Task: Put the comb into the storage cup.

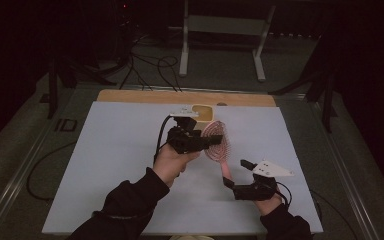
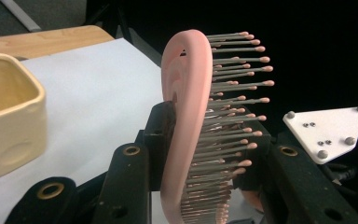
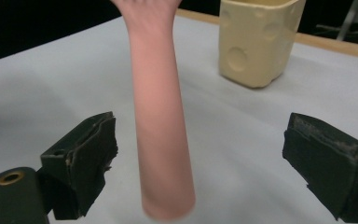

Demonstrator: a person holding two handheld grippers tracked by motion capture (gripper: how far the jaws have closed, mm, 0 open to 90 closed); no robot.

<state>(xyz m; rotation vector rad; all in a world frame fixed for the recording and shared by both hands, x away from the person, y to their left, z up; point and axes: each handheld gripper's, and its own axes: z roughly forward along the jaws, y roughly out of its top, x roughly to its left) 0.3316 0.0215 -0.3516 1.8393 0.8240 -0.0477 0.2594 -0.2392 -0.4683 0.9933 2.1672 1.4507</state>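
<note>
The pink hairbrush (image 1: 217, 141) looks light and stiff; the left gripper (image 1: 200, 141) clamps its bristled head, while the right gripper (image 1: 236, 174) at five o'clock gapes around the smooth handle.

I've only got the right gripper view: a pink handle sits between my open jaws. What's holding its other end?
Observer: The left tool is clamped on the brush head, pads on its back and its bristles.
Operator: Is the brush lying on the table?
Observer: It looks lifted; in the high view the handle slopes down from the left tool toward the right tool.
Operator: Where's the cup relative to the left tool?
Observer: The cup stands just behind it, near the sheet's far edge.
</note>
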